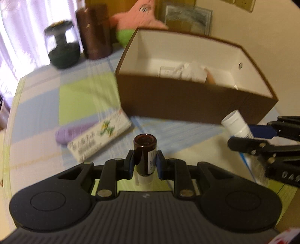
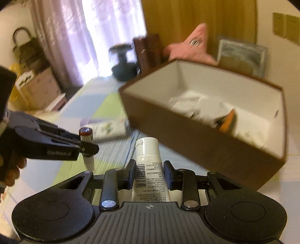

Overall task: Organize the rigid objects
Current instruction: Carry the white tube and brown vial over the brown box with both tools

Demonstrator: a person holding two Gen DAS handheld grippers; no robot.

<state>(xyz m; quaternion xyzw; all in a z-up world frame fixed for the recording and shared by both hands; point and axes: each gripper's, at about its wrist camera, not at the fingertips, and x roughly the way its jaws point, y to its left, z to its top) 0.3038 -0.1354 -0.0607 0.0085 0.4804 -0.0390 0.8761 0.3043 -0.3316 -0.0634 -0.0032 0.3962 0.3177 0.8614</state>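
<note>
At the tabletop's [image 1: 37,105] far left corner stand a dark, blurred jar-like object [image 1: 62,47] and a brown cylinder [image 1: 94,33], with a pink star-shaped plush toy [image 1: 138,15] behind them at the far edge. Nearer the left side, on the checked cloth, a purple tube [image 1: 71,132] lies touching a white carton with green print [image 1: 101,136].

The left gripper [image 1: 145,163] is clamped tight on a small brown glass bottle [image 1: 144,150], blue pads against its labelled sides, its dark base pointing forward and its white cap toward the camera. The right wrist view shows that bottle raised clear of the cloth.

Toward the tabletop's far right sits an open brown box [image 1: 187,101] with a white lining; inside lie white packets [image 1: 183,72] and something orange, too blurred to name.

The right gripper [image 2: 150,173] holds a white tube [image 2: 148,165] at a narrow opening, pads pressed on its printed body just below the cap, which points toward the box's near wall. The tube is up off the tabletop, in front of the box. A person's hand [image 2: 11,170] shows at the left gripper's handle.
</note>
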